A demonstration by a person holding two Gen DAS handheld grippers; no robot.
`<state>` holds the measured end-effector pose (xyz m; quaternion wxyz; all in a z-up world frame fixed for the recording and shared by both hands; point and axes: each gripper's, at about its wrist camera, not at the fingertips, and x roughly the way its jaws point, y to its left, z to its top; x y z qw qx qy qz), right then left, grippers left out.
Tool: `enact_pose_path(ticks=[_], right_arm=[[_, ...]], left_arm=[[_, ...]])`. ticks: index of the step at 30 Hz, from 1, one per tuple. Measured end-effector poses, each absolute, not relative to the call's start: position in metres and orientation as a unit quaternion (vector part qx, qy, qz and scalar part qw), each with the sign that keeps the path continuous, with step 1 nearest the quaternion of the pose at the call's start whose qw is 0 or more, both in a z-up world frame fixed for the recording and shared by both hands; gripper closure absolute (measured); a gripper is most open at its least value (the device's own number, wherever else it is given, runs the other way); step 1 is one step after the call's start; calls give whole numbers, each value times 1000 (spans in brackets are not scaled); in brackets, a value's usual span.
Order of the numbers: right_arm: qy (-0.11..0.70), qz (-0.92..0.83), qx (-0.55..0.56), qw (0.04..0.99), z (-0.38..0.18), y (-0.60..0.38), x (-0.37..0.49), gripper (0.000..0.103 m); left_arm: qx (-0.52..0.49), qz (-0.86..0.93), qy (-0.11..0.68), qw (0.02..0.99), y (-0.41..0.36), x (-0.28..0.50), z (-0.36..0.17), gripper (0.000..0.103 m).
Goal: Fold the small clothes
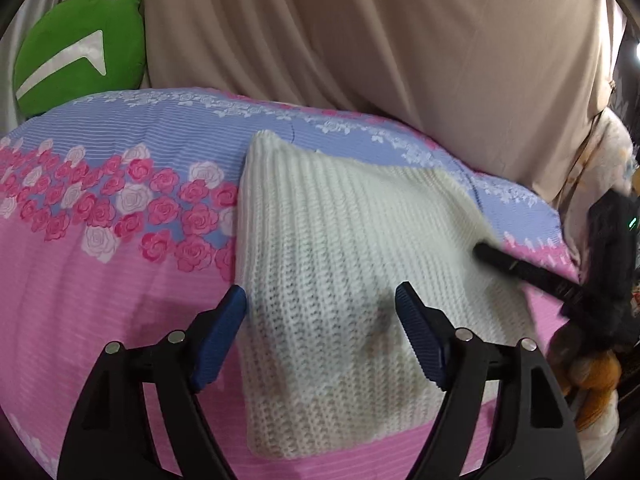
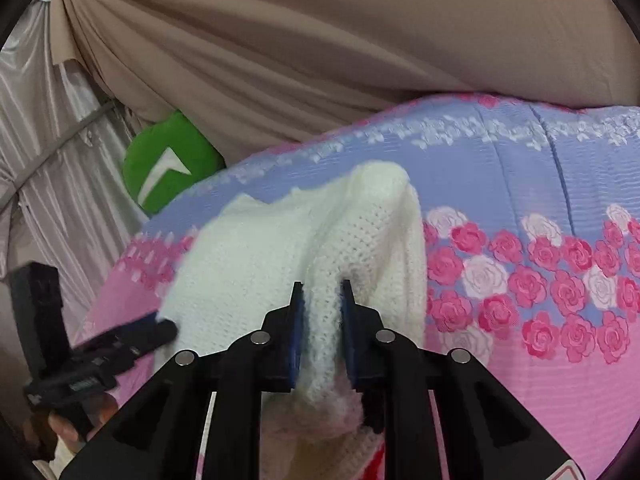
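Observation:
A cream knitted garment [image 1: 340, 264] lies on a pink and blue rose-patterned bed cover [image 1: 100, 280]. My left gripper [image 1: 320, 308] is open and hovers just above the garment's near part, holding nothing. My right gripper [image 2: 322, 300] is shut on a bunched fold of the knitted garment [image 2: 320, 240] and lifts it off the cover. The right gripper also shows in the left wrist view [image 1: 520, 268] at the garment's right edge. The left gripper shows in the right wrist view [image 2: 132, 336] at the garment's left edge.
A green cushion [image 1: 80, 56] with a white mark sits at the bed's far left corner; it also shows in the right wrist view [image 2: 168, 164]. Beige draped fabric [image 1: 360, 40] hangs behind the bed. Silvery curtains [image 2: 48, 160] hang at the left.

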<state>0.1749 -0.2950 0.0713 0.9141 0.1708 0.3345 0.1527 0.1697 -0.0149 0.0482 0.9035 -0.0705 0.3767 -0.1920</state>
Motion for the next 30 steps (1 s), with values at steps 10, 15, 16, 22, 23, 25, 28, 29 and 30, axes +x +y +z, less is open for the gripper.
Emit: enact_pose_path(ticks=[10,15,16,22,23,25,28,29,30], right_arm=[[363,95,184,908,47,-313,186,84],[292,102,136,941,106,-286,119,84],[298,113,126,940,105,-279,109,84],[374,45,53,925,38,-265,107,97],[367,46,63,927,39,-266,101,97],[349,39,69,934,49,-265,87,96],[332,17,66,941,49,-263,70,82],[331,10,68,941,45,-263,65,78],[334,6,73,940,40,-264,64,76]], left_arm=[[-40,-173,389,904,-23,168,26,26],[-34,-166,380,909,-24,158,27,25],[-32,-165,379,910,-24,156,27,25],[-8,-145,370,918,-31,145,26,24],[-4,-140,367,920,-31,142,25,24],[7,-122,358,926,-32,133,25,12],[11,-97,353,930,-30,118,22,7],[11,-95,355,930,-29,115,21,7],[10,-91,356,930,-29,111,20,6]])
